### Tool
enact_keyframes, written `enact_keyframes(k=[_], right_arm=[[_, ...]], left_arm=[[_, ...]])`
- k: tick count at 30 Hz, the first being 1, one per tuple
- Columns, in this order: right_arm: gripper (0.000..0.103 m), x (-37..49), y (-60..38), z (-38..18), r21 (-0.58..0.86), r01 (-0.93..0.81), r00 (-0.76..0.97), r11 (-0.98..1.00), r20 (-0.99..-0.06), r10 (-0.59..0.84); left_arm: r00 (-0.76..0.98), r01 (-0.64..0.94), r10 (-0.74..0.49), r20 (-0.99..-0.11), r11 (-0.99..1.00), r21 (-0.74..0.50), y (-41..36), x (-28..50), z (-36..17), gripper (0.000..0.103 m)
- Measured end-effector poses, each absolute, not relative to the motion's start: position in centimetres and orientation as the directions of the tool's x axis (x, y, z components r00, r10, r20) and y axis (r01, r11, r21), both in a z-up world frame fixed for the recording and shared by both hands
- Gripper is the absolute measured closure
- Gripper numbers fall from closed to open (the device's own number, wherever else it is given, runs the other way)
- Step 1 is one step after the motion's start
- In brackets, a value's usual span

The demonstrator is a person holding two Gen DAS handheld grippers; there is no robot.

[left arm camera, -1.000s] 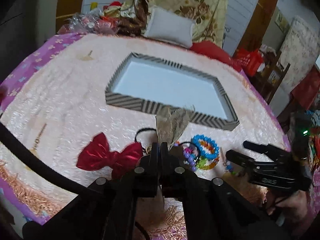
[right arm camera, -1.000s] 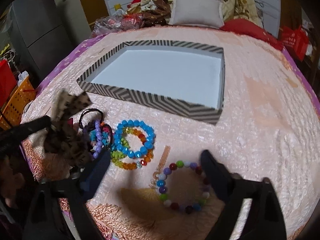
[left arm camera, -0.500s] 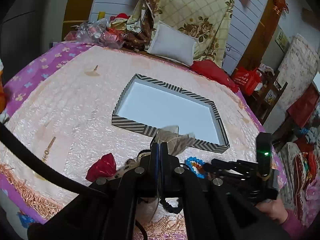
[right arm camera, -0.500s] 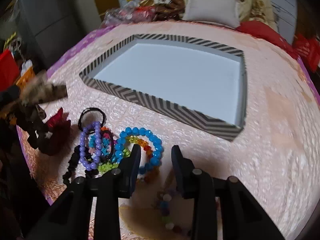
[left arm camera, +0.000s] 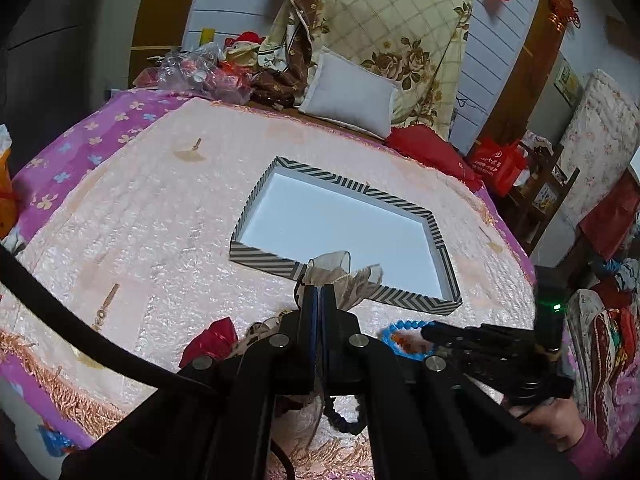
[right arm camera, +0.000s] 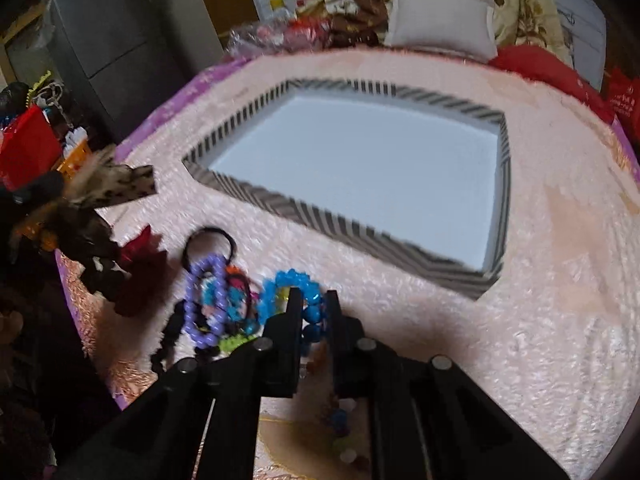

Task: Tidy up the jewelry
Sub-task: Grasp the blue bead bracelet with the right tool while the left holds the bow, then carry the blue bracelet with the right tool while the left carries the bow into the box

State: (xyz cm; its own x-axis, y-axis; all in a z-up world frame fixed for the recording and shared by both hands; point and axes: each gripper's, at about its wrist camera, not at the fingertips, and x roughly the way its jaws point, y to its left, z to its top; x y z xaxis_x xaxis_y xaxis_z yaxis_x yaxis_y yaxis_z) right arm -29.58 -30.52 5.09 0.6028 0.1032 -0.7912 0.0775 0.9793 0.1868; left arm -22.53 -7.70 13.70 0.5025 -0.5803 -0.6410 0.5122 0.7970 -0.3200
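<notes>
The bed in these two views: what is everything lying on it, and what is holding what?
Striped box: one, black-and-white, mid-bed, nothing inside.
Blue bracelet: one, in front of the box.
Purple bracelet: one, left of the blue one.
Hair tie: one, black, behind the purple bracelet.
Red bow: one, far left.
Mixed-bead bracelet: one, blurred, under the right gripper.
Leopard-print bow: one, brown, lifted.
Pillow: one, white, far end.
Left gripper: shut on the leopard-print bow.
Right gripper: jaws just closed on the blue bracelet.
Hand: one, holding the right gripper.
</notes>
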Motion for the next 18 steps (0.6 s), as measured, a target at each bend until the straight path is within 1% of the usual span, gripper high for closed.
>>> enact_keyframes(k=[6, 12, 18], right_arm=[[0.093, -29.2, -30.4, 8.2, 0.168, 0.046, 0.639, 0.985, -0.763, 0.101], [0.093, -27.0, -30.5, 10.6, 0.142, 0.041, 0.673, 0.989, -0.736, 0.078], [0.093, -23.8, -31.0, 10.8, 0.128, 0.055, 0.670, 0.990, -0.740, 0.058]], left_arm=[[0.506, 0.524, -0.592, -0.627, 0.789, -0.322, -8.3, -21.7, 15.0, 0.103], [0.530, 0.530, -0.584, -0.616, 0.794, -0.297, -9.7, -19.5, 16.5, 0.103], [0.553, 0.531, -0.557, -0.619, 0.809, -0.253, -11.9, -17.0, 17.1, 0.103]])
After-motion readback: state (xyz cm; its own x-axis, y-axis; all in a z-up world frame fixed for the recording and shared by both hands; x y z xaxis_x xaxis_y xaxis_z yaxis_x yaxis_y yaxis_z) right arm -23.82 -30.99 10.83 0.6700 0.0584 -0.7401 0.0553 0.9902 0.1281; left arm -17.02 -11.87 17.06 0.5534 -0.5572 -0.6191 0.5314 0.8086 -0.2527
